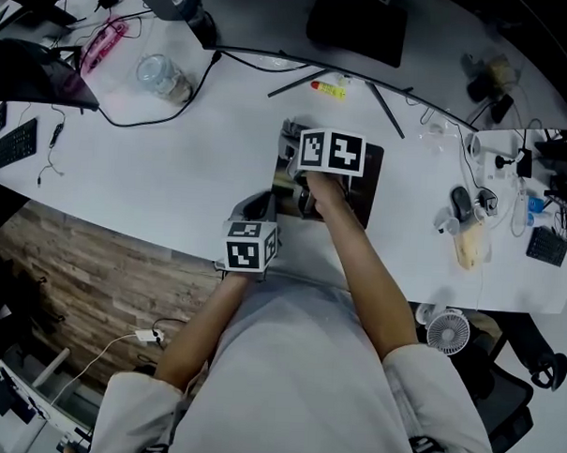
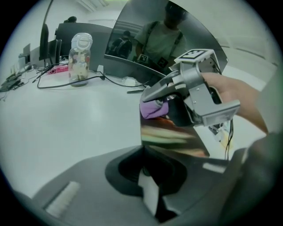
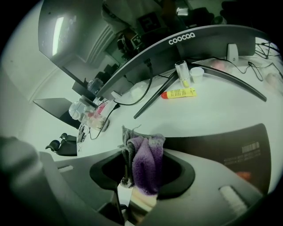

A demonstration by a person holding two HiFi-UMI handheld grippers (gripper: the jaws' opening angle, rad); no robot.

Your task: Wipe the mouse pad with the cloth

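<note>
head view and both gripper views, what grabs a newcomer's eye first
The purple cloth bunched in the right tongs, held against the dark glossy mouse pad in the middle of the white desk. The left tongs pinch the pad's near corner. Behind, a wide curved monitor spans the desk.

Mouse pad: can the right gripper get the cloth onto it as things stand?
Likely yes: the right gripper, shut on the cloth, hangs over the mouse pad, nothing else shows on it, and the left gripper clamps only one corner.
</note>
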